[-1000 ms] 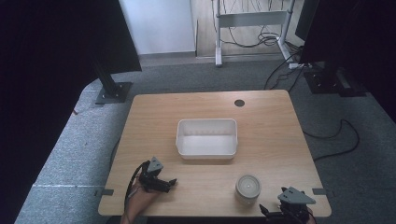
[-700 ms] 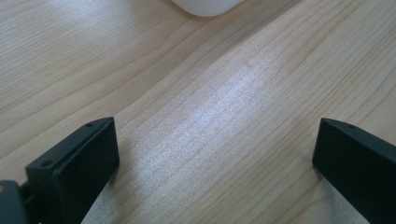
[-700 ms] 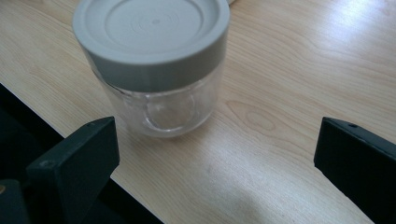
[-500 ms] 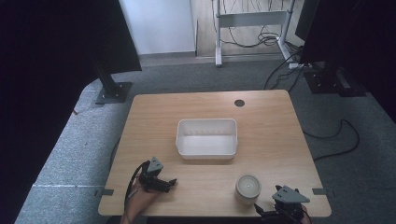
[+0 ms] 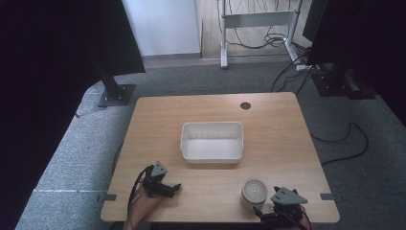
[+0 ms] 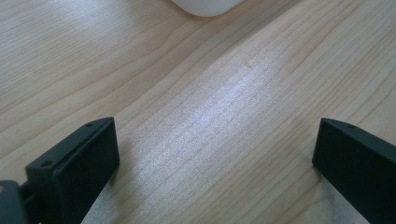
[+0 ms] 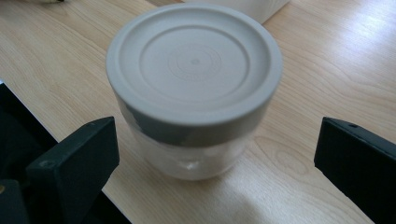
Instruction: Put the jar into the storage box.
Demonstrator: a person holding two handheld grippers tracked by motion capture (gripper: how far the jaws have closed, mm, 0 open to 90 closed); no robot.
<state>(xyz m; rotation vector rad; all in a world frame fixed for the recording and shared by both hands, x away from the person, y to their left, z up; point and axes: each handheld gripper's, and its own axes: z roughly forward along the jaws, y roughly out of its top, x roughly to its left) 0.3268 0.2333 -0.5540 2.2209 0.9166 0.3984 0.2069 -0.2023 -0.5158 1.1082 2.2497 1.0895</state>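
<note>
- Jar [image 5: 254, 191] upright at 11 o'clock, just beside right gripper [image 5: 276, 211]; jaws spread wide, empty, flanking it.
- Left gripper [image 5: 168, 188] released, well apart at 9 o'clock from jar.

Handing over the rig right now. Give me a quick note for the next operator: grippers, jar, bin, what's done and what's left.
Right gripper: open, jaws either side of the lidded jar, not yet closed on it.
Left gripper: open, holding nothing, low over bare table at the near left.
Jar stands upright near the front edge, lid on. White bin sits mid-table with nothing in it.
Done: approach to the jar. Left: grasp it; likely move it to the bin.
</note>
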